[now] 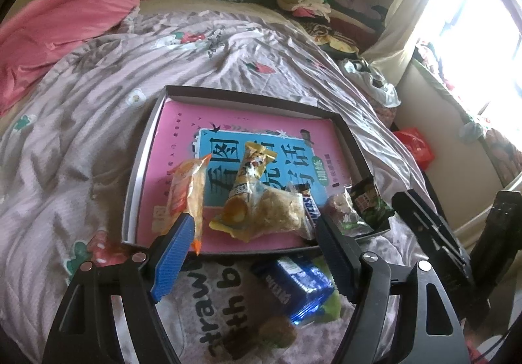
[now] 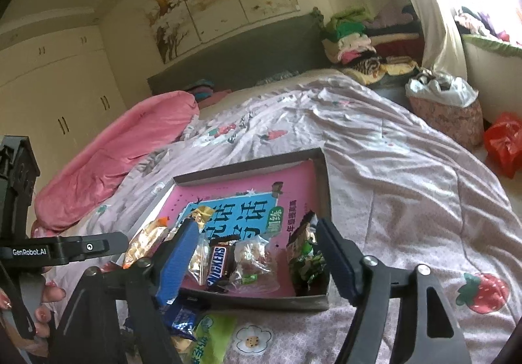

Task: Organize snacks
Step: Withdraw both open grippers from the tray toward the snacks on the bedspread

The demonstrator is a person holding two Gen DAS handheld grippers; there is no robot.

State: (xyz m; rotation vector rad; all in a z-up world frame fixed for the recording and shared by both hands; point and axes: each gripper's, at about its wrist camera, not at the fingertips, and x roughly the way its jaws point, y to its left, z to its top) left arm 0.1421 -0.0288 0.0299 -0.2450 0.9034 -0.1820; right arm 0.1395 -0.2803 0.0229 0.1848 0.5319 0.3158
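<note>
A shallow dark box [image 1: 148, 148] [image 2: 321, 181] with a pink book cover as its floor lies on the bed. In it are an orange packet [image 1: 186, 188], a yellow packet [image 1: 248, 181], a clear bag of pale snacks [image 1: 277, 210], a Snickers bar [image 2: 218, 261] and a green packet [image 2: 305, 253]. My left gripper [image 1: 251, 253] is open just over the box's near edge, its left pad against the orange packet. My right gripper [image 2: 257, 256] is open over the near right part of the box. A blue packet [image 1: 293, 285] and a green one [image 2: 208, 338] lie on the quilt before the box.
The quilt [image 1: 81, 135] with strawberry prints covers the bed. A pink duvet [image 1: 65, 21] is bunched at the far left. Folded clothes [image 2: 352, 41] are stacked by the headboard. A bagged bin [image 2: 447, 109] and a red bag [image 2: 502, 142] stand beside the bed at right.
</note>
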